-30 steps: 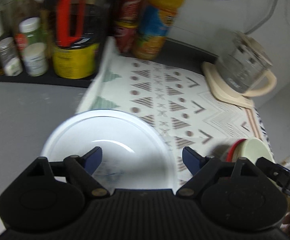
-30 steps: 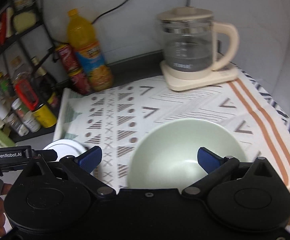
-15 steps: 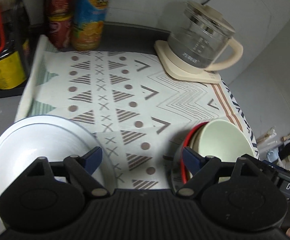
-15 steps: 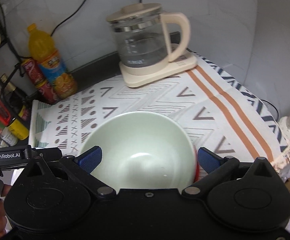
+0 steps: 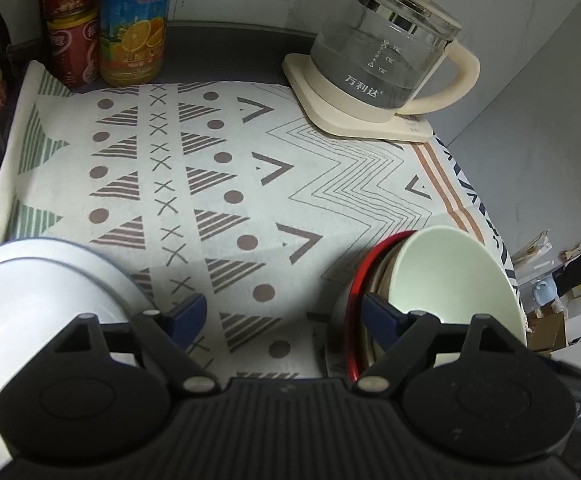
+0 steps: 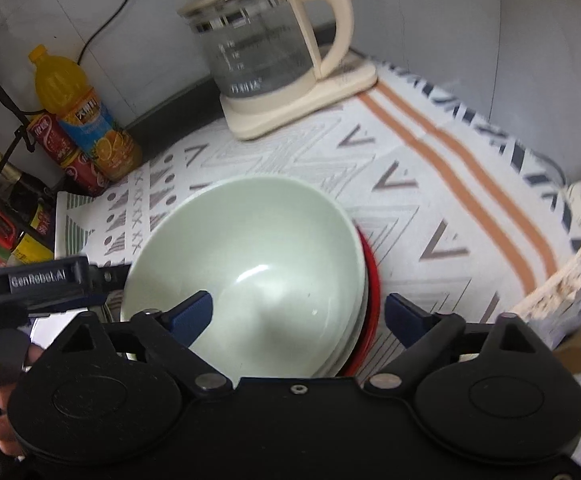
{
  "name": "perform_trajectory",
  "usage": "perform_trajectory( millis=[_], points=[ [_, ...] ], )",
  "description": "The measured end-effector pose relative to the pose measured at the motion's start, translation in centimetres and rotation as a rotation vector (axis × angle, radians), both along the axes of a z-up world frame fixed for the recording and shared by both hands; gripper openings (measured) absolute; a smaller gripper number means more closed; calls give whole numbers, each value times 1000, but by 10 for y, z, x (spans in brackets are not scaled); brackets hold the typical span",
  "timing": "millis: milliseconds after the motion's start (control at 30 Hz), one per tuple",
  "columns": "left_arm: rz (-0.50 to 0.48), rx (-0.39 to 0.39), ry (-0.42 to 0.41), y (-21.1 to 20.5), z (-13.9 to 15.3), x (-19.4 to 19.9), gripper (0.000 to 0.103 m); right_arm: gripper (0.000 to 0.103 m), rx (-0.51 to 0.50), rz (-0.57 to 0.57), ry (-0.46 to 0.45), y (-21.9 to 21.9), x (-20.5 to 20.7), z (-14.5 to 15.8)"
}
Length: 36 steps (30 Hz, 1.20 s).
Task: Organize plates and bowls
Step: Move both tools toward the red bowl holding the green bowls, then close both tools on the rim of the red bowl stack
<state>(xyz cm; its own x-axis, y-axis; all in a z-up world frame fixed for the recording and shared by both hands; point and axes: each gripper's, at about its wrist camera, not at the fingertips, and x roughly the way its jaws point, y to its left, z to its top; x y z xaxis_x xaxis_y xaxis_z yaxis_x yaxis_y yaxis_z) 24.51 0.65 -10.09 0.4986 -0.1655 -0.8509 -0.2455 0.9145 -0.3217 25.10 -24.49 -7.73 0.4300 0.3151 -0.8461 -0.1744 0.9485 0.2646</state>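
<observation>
Both grippers are spread wide, holding nothing: the right gripper (image 6: pixel 298 314) straddles the green bowl (image 6: pixel 250 256) nested in the lower-centre stack (red rim (image 6: pixel 372 280) outermost), the left gripper (image 5: pixel 284 314) over bare cloth beside the white plate (image 5: pixel 42 280) at lower left; a careless pinch could tip the leaning stack

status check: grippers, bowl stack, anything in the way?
Left gripper open, empty. Right gripper open, straddling green bowl rim. Bowl nested in red-rimmed stack; white plate apart at left. Kettle well behind.

Dim indoor light, strong fisheye bending at edges. Sharp left view; right view blurred toward cloth (image 6: pixel 442 184) edge. Small glare inside green bowl (image 6: pixel 250 264). Soft shadow beside plate (image 5: pixel 30 300).
</observation>
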Motion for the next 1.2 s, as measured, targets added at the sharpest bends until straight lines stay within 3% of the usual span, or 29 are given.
perform_trajectory(
  millis=[133, 400, 500, 767, 967, 1067, 1133, 1200],
  points=[
    [-15, 20, 19, 0, -1, 5, 80, 85, 9, -3, 31, 1, 0, -9],
    [3, -70, -97, 4, 20, -4, 77, 51, -31, -32, 126, -6, 5, -31],
    [-17, -75, -98, -1, 21, -1, 77, 50, -16, -38, 151, -8, 3, -37],
    [-78, -39, 9, -16, -6, 6, 77, 50, -6, -44, 155, -8, 0, -37],
    [-81, -93, 43, -16, -22, 6, 74, 50, -6, -47, 147, -7, -1, -38],
    [-95, -130, 59, -19, -29, 9, 62, 49, 0, -49, 151, -6, 0, -40],
    [-119, -153, 53, -22, -30, 10, 34, 47, 1, -45, 145, -5, 0, -40],
    [-121, -124, 29, -25, -24, 9, 33, 38, 17, -56, 151, -7, 0, -39]
  ],
)
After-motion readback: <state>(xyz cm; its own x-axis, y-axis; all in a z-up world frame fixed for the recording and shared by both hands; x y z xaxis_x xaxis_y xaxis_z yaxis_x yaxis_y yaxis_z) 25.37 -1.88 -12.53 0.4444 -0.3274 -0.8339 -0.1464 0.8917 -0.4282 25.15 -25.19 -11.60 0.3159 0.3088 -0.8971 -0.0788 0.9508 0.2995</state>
